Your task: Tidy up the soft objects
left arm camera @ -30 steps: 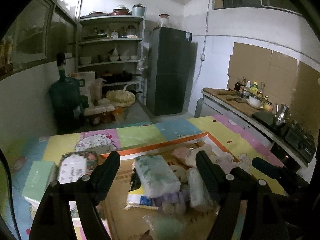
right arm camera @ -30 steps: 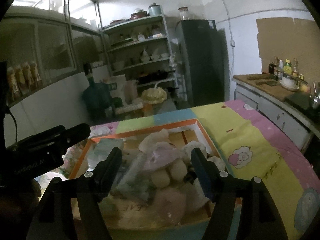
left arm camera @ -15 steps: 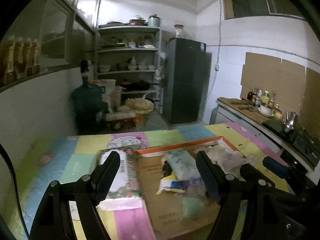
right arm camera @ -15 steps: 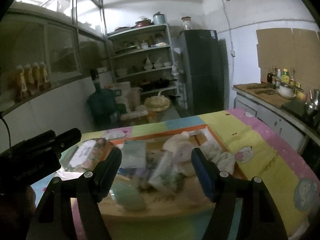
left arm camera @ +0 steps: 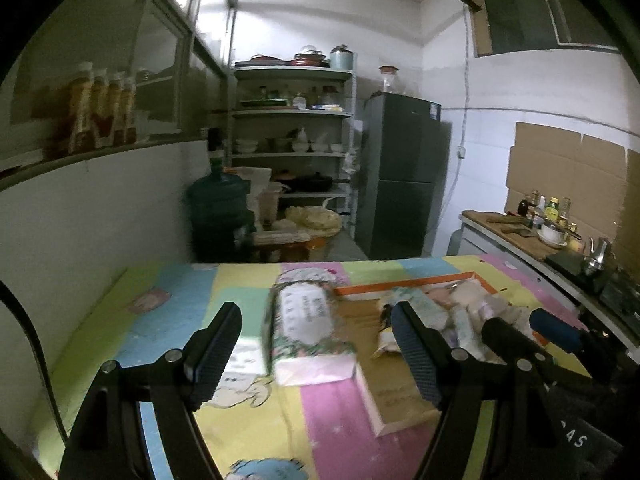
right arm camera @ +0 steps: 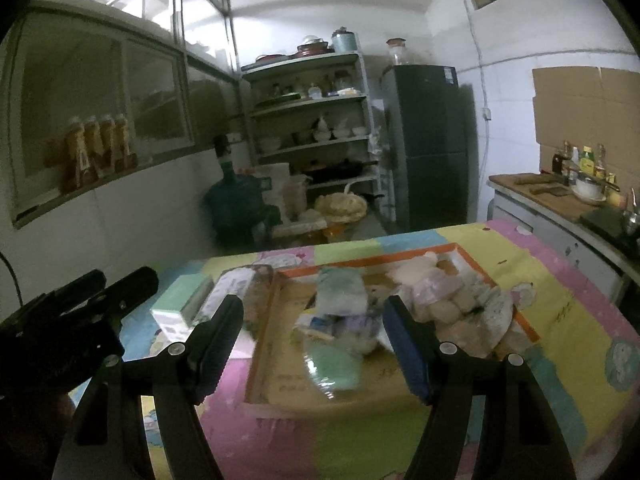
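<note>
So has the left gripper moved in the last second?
Yes. The left gripper has swung left and pulled back: the orange-rimmed box, formerly framed between its fingers, now sits right of centre, smaller.

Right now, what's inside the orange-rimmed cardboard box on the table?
The box holds a heap of soft things: a pale green tissue pack, a green pouch, a cream plush toy and clear-wrapped bundles. Whatever lies beneath the heap is covered.
</note>
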A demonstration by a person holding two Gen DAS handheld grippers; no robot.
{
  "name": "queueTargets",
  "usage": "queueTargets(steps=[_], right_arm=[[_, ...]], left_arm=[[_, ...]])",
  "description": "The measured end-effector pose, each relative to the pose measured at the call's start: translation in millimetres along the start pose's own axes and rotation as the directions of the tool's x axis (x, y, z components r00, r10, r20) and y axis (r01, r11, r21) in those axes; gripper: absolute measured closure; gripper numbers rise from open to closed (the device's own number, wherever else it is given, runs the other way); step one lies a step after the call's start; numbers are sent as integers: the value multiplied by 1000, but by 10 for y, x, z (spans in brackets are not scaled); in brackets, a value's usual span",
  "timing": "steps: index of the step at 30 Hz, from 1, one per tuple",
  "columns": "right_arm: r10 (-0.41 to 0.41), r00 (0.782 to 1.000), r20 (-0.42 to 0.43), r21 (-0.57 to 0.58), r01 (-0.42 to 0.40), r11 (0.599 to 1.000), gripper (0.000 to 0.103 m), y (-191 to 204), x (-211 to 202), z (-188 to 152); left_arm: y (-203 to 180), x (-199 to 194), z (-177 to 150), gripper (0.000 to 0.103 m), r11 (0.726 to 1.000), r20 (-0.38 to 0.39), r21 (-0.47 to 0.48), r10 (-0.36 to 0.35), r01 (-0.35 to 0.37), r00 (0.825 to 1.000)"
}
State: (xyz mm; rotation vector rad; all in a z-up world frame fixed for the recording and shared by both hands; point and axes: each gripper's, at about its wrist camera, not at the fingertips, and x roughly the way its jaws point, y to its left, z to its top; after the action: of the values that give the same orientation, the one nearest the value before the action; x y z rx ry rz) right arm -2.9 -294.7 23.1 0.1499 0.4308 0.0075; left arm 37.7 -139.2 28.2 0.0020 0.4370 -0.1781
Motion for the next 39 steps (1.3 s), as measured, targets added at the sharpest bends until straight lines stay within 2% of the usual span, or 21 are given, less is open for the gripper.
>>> queueTargets(steps=[10, 18, 23, 39], right_arm=[[-47, 998, 29, -77, 49, 996, 29, 509, -117, -197], [-81, 996, 23, -105, 83, 991, 29, 720, -160, -353], [-94, 995, 26, -118, 96, 988, 29, 774, -215, -412], [-108, 993, 42, -116, 112, 987, 29, 784, -372, -515]], left_arm=[[381, -262, -223, 26, 997, -6, -38, 60, -60, 998], [595, -443, -367, 26, 993, 4, -49, 103, -103, 995], [646, -551, -453, 26, 991, 10, -56, 124, -124, 992], [685, -652, -584, 26, 990, -1, -60, 127, -126, 992]])
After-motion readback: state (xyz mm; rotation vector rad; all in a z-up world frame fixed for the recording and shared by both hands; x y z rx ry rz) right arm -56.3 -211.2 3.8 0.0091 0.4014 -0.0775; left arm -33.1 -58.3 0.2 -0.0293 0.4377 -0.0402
